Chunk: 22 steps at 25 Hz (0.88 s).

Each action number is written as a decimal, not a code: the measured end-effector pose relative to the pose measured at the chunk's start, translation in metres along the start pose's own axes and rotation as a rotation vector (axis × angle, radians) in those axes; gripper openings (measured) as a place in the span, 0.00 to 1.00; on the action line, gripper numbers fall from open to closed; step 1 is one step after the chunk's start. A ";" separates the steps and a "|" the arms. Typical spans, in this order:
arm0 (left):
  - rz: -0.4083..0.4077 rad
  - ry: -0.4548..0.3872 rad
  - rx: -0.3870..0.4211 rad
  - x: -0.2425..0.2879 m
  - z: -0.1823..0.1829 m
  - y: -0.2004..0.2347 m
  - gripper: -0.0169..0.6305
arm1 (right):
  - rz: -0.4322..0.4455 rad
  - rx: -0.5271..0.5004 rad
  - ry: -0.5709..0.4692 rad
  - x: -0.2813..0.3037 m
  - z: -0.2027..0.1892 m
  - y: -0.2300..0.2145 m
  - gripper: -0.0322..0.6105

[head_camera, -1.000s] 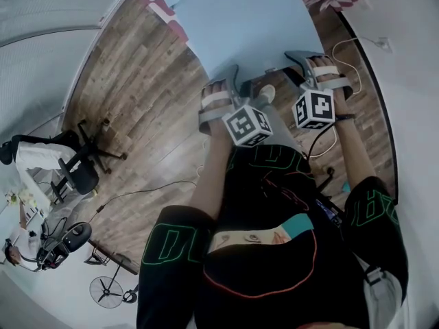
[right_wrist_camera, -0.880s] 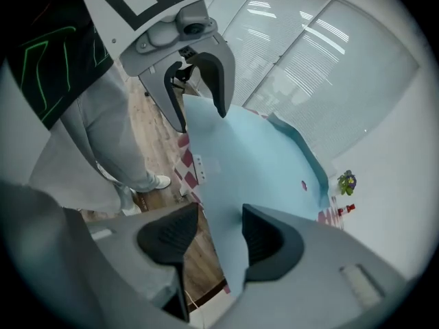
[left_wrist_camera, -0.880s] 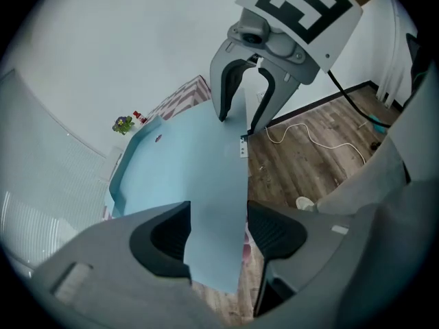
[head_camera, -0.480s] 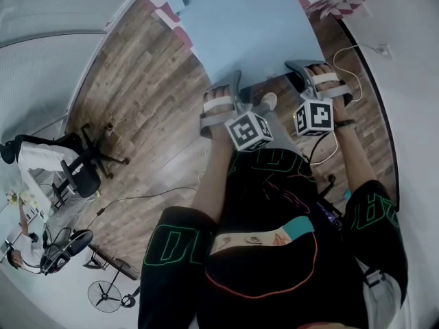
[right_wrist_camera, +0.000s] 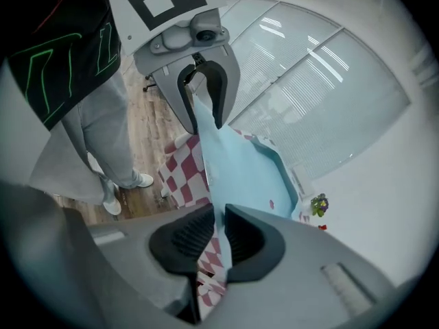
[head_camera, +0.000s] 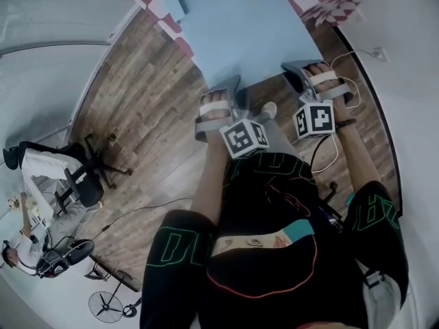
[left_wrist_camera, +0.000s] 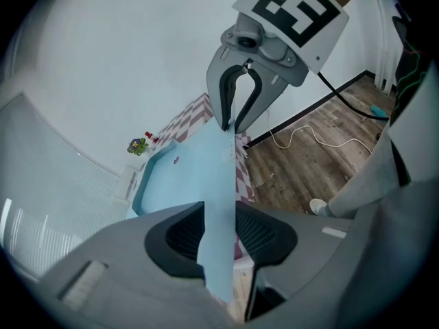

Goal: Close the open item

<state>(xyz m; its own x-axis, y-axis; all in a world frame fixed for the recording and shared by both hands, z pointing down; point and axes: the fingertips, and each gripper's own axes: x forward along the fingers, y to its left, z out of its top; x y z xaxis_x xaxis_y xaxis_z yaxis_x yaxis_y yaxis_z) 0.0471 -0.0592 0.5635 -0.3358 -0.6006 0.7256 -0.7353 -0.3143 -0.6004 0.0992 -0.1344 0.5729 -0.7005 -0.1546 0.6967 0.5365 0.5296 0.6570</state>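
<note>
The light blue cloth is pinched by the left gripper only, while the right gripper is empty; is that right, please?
Not quite: the right gripper is not empty. The right gripper view shows the light blue cloth between its jaws. The jaws of both it and the left gripper have just been closing on it.

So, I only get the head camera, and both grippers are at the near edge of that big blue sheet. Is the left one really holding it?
Observer: Yes. The left gripper view shows the left gripper with the blue sheet squeezed between its jaws, which have just been closing.
Operator: And the right one?
Observer: It is holding too. In the right gripper view the right gripper pinches the sheet's edge in a much narrower gap, and its jaws have just been closing as well.
</note>
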 end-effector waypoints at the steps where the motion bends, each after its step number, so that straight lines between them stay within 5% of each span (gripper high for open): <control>1: 0.012 -0.010 0.006 -0.003 0.002 0.003 0.24 | -0.009 -0.002 -0.002 -0.002 0.001 -0.004 0.13; 5: 0.086 -0.030 0.019 -0.015 0.013 0.023 0.10 | -0.045 -0.011 -0.017 -0.009 0.004 -0.019 0.09; 22: 0.216 -0.046 0.081 -0.032 0.032 0.085 0.07 | -0.171 -0.067 -0.036 -0.028 0.017 -0.083 0.07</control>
<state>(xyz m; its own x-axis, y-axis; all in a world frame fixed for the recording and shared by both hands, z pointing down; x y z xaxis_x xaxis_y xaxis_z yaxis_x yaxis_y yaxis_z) 0.0142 -0.0898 0.4786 -0.4520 -0.6923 0.5625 -0.5987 -0.2320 -0.7667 0.0660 -0.1601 0.4940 -0.7999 -0.2067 0.5634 0.4375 0.4417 0.7833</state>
